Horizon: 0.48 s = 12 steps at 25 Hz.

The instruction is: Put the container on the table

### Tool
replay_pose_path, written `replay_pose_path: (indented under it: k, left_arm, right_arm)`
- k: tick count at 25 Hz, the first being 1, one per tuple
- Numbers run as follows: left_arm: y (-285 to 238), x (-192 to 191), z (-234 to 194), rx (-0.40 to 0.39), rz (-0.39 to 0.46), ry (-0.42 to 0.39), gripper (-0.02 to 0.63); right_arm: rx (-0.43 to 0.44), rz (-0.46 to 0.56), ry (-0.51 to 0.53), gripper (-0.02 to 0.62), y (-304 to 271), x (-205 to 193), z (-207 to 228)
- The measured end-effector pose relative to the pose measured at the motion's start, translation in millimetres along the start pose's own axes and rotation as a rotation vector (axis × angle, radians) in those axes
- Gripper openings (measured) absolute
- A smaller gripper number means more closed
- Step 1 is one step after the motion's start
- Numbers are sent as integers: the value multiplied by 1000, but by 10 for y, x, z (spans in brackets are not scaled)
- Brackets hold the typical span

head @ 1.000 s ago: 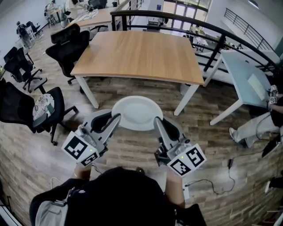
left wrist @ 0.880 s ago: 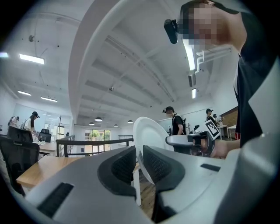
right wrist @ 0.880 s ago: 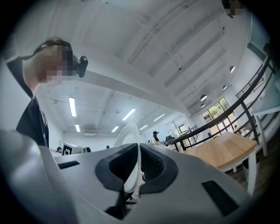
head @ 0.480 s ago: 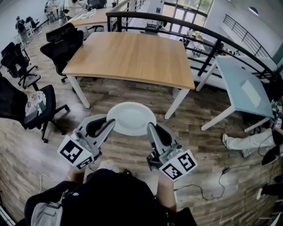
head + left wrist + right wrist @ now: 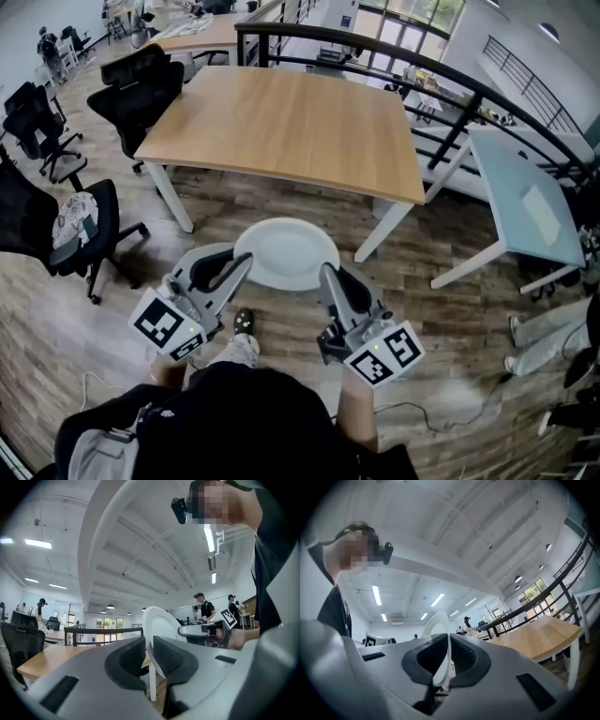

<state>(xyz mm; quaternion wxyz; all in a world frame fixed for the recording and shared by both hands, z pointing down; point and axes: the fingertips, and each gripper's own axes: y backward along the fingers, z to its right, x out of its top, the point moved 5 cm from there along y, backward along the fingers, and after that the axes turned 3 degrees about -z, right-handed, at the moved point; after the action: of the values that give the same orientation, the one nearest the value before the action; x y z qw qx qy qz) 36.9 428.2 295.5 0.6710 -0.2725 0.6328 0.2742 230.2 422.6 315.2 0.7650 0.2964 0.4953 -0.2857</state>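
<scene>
A round white container [image 5: 286, 251], shallow like a plate, hangs level above the wooden floor, just short of the near edge of the wooden table [image 5: 281, 122]. My left gripper [image 5: 242, 262] is shut on its left rim and my right gripper [image 5: 328, 274] is shut on its right rim. In the left gripper view the container [image 5: 159, 623] stands edge-on between the dark pads of the left gripper [image 5: 148, 649], with the right gripper [image 5: 201, 631] beyond it. In the right gripper view the rim of the container [image 5: 440, 627] is pinched in the right gripper [image 5: 448, 656].
Black office chairs [image 5: 52, 225] [image 5: 141, 89] stand left of the table. A dark curved railing [image 5: 450, 75] runs behind it. A pale table [image 5: 525, 202] stands at the right, and a person's legs [image 5: 544, 337] show beyond it. A foot [image 5: 242, 323] shows below the container.
Both grippers and the container have moved together toward the wooden table. The floor and chairs have slid in the view, and a foot has come into sight below the container.
</scene>
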Motion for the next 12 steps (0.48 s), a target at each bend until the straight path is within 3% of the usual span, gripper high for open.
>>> replay_pose_path:
  k: [5, 9, 12]
  left_arm:
    - [-210, -55, -465, -14, 10, 18, 61]
    - [-393, -67, -790, -31, 2, -35, 61]
    - [-496, -113, -1039, -32, -9, -25, 61]
  right_arm:
    - [-6, -10, 32, 25, -406, 7, 201]
    - [-45, -3, 7, 25, -695, -35, 404]
    - [-62, -16, -2, 25, -926, -54, 525]
